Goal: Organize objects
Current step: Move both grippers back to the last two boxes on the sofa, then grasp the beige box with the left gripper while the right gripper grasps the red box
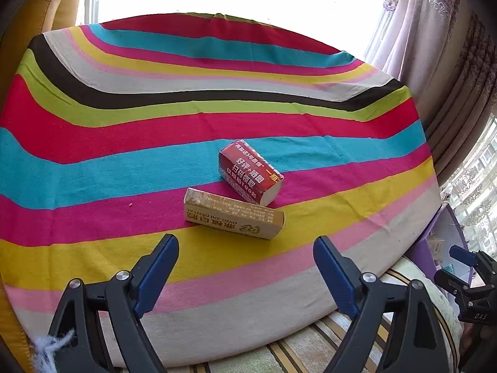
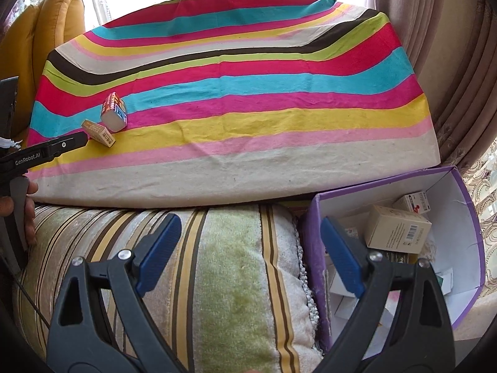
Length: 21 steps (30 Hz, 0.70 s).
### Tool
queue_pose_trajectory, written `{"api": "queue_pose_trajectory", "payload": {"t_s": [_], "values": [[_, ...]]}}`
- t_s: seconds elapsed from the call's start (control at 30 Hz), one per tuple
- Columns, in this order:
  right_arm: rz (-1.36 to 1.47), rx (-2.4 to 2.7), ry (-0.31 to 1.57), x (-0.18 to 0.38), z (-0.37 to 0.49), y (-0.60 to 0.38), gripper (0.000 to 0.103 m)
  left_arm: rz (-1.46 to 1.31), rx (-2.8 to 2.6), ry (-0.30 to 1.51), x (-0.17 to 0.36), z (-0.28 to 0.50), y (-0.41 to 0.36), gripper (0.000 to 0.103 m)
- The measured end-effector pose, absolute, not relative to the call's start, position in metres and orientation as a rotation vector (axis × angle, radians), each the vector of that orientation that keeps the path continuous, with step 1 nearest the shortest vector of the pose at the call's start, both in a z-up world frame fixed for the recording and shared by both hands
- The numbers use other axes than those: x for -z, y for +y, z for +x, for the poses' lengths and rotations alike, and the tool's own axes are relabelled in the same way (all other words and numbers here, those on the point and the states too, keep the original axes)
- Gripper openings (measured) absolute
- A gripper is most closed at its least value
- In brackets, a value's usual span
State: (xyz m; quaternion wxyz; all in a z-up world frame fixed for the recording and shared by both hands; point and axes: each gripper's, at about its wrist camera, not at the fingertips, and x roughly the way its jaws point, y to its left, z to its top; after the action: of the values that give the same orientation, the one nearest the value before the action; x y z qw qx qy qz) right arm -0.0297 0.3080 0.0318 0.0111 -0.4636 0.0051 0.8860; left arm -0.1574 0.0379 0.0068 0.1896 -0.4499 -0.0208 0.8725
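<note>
Striped cloth [image 1: 124, 155] is covering the table. A purple cardboard bin [image 2: 466, 217] is sitting at 4 o'clock, holding small boxes. Tan carton [image 1: 233, 217] is lying flat, long axis running 9-to-3, touching the glossy red pack [image 1: 250, 171] angled toward 5 o'clock. Left gripper [image 1: 245, 267] and right gripper [image 2: 251, 255] are both hanging spread, empty.

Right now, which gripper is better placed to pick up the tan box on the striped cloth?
Left. The left gripper is open and faces the tan box directly. The right gripper hangs over the cushion beside the purple box, apart from it.
</note>
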Motion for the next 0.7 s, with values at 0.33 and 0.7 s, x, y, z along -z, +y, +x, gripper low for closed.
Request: {"api": "queue_pose_trajectory", "payload": {"t_s": [0.33,0.7], "values": [[-1.427,-2.796,-0.006,-0.034,-0.056,0.288,0.093,-1.319,-2.416,0.013,0.009,-0.182,0.044,0.099],[-1.468,-2.821,-0.053,-0.026,-0.085,0.249,0.093,-1.305,-2.366,0.047,0.017,-0.194,0.041,0.085]]}}
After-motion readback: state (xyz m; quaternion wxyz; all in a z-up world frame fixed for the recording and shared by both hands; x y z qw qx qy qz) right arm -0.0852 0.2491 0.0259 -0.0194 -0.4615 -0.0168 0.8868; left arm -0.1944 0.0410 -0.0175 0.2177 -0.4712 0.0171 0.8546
